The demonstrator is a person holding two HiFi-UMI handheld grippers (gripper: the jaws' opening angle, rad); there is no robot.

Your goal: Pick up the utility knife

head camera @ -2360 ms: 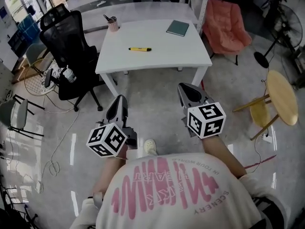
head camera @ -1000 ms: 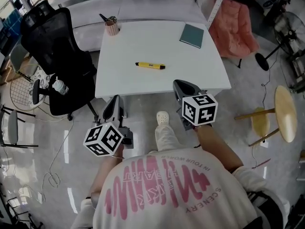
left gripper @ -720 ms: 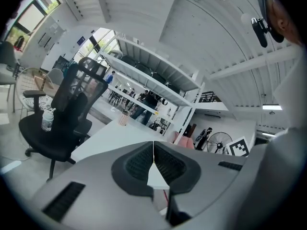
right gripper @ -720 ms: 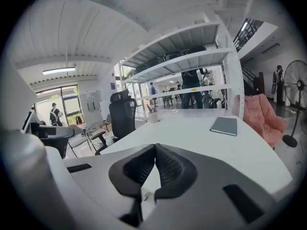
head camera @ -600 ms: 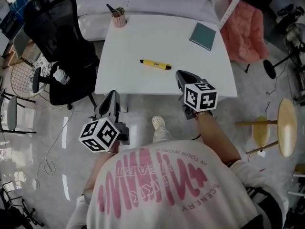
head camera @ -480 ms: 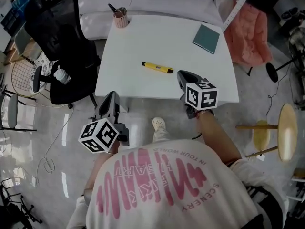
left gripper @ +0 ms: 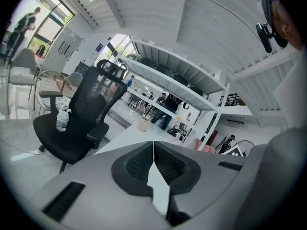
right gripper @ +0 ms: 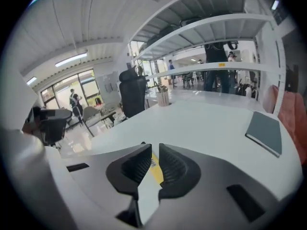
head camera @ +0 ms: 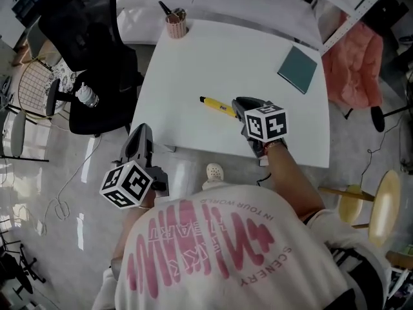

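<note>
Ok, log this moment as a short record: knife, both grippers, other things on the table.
target: yellow utility knife lies flat on the white table
right gripper: jaws have just been opening, slightly apart; knife ahead of the gap, not gripped
left gripper: shut, empty, short of the table
also on table: teal notebook, pen cup

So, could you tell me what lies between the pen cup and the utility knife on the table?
Nothing: the head view shows only bare white table between the pen cup and the utility knife.
</note>
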